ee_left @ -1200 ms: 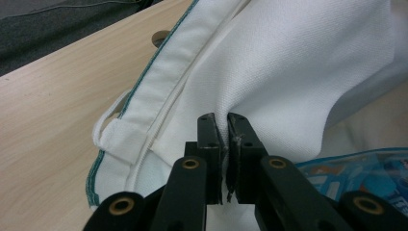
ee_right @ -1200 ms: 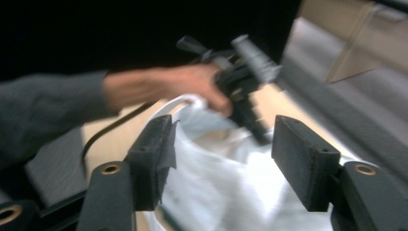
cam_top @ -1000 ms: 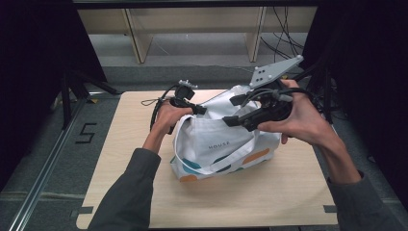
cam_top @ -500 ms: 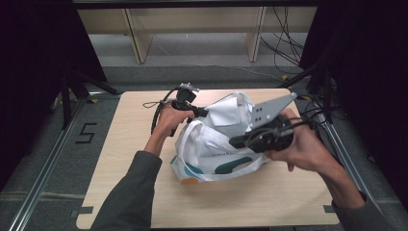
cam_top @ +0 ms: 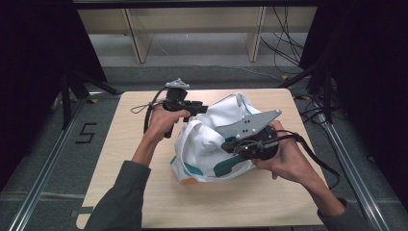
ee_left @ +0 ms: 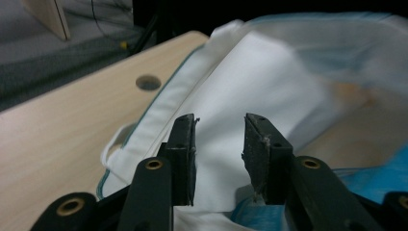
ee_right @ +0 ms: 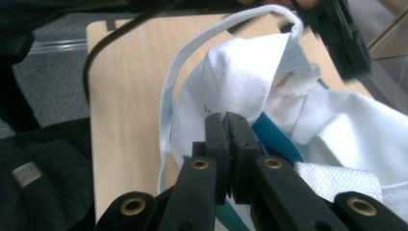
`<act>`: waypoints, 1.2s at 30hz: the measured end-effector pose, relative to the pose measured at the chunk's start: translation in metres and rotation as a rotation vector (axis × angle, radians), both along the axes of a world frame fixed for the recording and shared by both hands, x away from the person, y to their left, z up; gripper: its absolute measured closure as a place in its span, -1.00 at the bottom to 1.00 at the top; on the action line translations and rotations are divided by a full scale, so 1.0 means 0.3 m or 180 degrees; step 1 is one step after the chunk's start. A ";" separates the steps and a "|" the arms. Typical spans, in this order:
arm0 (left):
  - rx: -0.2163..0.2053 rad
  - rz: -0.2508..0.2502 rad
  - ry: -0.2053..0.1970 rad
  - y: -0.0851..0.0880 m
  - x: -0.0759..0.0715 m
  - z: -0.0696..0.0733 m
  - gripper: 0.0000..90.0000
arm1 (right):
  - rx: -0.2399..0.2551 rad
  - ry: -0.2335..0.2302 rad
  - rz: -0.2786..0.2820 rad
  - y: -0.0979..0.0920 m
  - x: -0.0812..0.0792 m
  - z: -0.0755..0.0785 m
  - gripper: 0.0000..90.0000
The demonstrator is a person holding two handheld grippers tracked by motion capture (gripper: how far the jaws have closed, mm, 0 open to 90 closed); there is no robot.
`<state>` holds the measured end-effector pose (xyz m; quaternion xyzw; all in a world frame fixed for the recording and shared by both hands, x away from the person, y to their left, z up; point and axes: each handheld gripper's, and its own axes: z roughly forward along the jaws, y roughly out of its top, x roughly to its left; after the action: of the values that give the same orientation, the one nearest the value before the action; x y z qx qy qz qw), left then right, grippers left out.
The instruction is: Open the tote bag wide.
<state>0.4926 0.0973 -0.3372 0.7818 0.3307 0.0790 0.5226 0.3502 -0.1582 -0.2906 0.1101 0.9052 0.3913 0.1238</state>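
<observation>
White bag (cam_top: 211,144) with teal and orange patches lies crumpled at centre of the table (cam_top: 134,159) in the high view, slightly right of middle. Left gripper (cam_top: 199,109) sits at the bag's upper left edge, held by the left hand (cam_top: 163,122), cable looping off to the left. In the left gripper view its jaws stand apart with a clear gap, white bag fabric (ee_left: 269,82) behind and under them, pads not pressing on it; the jaws have just been opening, nothing pinched between them. A round hole (ee_left: 148,83) in the tabletop shows upper left of that view, beside the bag's teal-piped hem. Right gripper (cam_top: 230,144) is at centre right of the high view, low on the bag's right side, grey plate on top, right hand (cam_top: 288,161) wrapped around it. In the right gripper view (ee_right: 226,120) the jaws are pressed together, closed on a fold of the white bag, fabric bunched up just above the tips; a white strap (ee_right: 202,43) loops across the top of that frame toward the other gripper at upper right. Person's dark sleeve at lower left.
</observation>
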 end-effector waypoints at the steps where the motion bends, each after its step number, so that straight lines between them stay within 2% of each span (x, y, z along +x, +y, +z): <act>1: -0.0069 -0.0015 -0.0047 0.019 -0.025 0.023 0.39 | 0.0015 -0.0003 -0.0017 0.004 0.006 -0.001 0.99; 4: -0.0078 -0.0016 -0.0215 0.082 -0.104 0.065 0.31 | 0.0023 -0.0047 -0.0059 0.019 0.024 -0.010 0.99; 6: -0.0132 -0.0108 -0.0230 0.120 -0.157 0.062 0.29 | 0.0048 -0.0056 -0.0073 0.027 0.031 -0.014 0.99; 9: -0.0083 -0.0185 -0.0208 0.148 -0.210 0.031 0.17 | 0.0018 -0.0042 -0.0068 0.041 0.039 -0.028 0.99; 14: -0.0376 -0.0240 -0.0052 0.200 -0.281 -0.034 0.05 | -0.0112 0.0091 -0.0104 0.055 0.056 -0.092 0.99; 16: -0.0466 -0.0246 -0.0041 0.212 -0.306 -0.045 0.01 | -0.0165 0.0142 -0.0106 0.064 0.064 -0.128 0.99; 17: -0.0483 -0.0283 -0.0096 0.213 -0.315 -0.045 0.01 | -0.0155 0.0146 -0.0105 0.067 0.066 -0.137 0.99; 19: -0.0447 -0.0230 -0.0085 0.204 -0.339 -0.043 -0.02 | -0.0124 0.0107 -0.0152 0.070 0.067 -0.144 0.99; 21: -0.0367 -0.0270 -0.0040 0.185 -0.351 -0.052 -0.08 | -0.0080 0.0121 -0.0121 0.064 0.066 -0.134 0.99; 23: -0.0276 -0.0312 0.0017 0.155 -0.357 -0.077 -0.22 | -0.0049 0.0136 -0.0124 0.054 0.061 -0.126 0.99; 26: -0.0184 -0.0387 -0.0019 0.122 -0.349 -0.119 -0.31 | -0.0039 0.0136 -0.0128 0.052 0.061 -0.128 0.99; 27: -0.0193 -0.0387 -0.0031 0.116 -0.350 -0.129 -0.24 | -0.0035 0.0074 -0.0141 0.053 0.063 -0.132 0.99; 28: -0.0135 -0.0445 -0.0139 0.114 -0.347 -0.139 -0.15 | -0.0037 0.0107 -0.0163 0.055 0.059 -0.134 0.99; 29: -0.0080 -0.0480 -0.0213 0.115 -0.345 -0.146 -0.07 | -0.0063 0.0081 -0.0165 0.055 0.062 -0.136 0.99; 30: -0.0025 -0.0500 -0.0297 0.118 -0.345 -0.157 0.08 | -0.0045 0.0089 -0.0170 0.056 0.061 -0.139 0.99; 32: -0.0044 -0.0451 -0.0259 0.121 -0.343 -0.180 0.36 | -0.0039 0.0098 -0.0154 0.059 0.063 -0.148 0.99; 35: 0.0036 -0.0464 -0.0227 0.102 -0.341 -0.221 0.57 | -0.0080 0.0146 -0.0168 0.071 0.066 -0.175 0.99; 36: 0.0084 -0.0481 -0.0264 0.094 -0.338 -0.232 0.66 | -0.0111 0.0131 -0.0204 0.077 0.066 -0.191 0.99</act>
<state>0.3911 0.1255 -0.4068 0.8074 0.2477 0.0760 0.5300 0.3699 -0.1351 -0.3478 0.1449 0.9102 0.3690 0.1195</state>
